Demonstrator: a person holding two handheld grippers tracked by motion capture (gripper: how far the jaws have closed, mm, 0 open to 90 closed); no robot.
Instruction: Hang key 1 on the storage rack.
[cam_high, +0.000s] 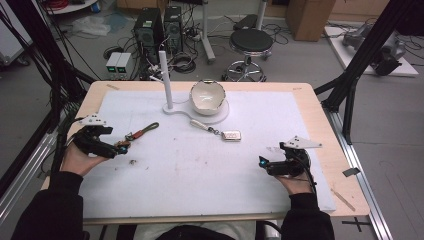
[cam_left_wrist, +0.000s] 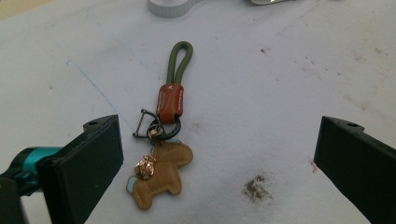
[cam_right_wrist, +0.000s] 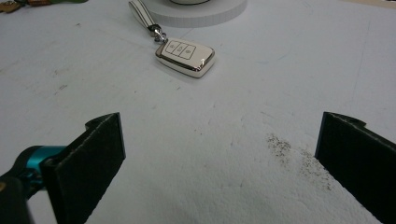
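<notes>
Unlabelled car key fob (cam_right_wrist: 185, 55), three buttons

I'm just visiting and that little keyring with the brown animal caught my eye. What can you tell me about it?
The keyring lies flat on the white table cover, straight ahead of the open left gripper, nearer one jaw; contact can't be told. It has an olive-green cord loop in an orange-brown sleeve, dark metal rings with a small shackle, a tan stitched animal-shaped charm that looks like leather, and a small coppery bell.
</notes>
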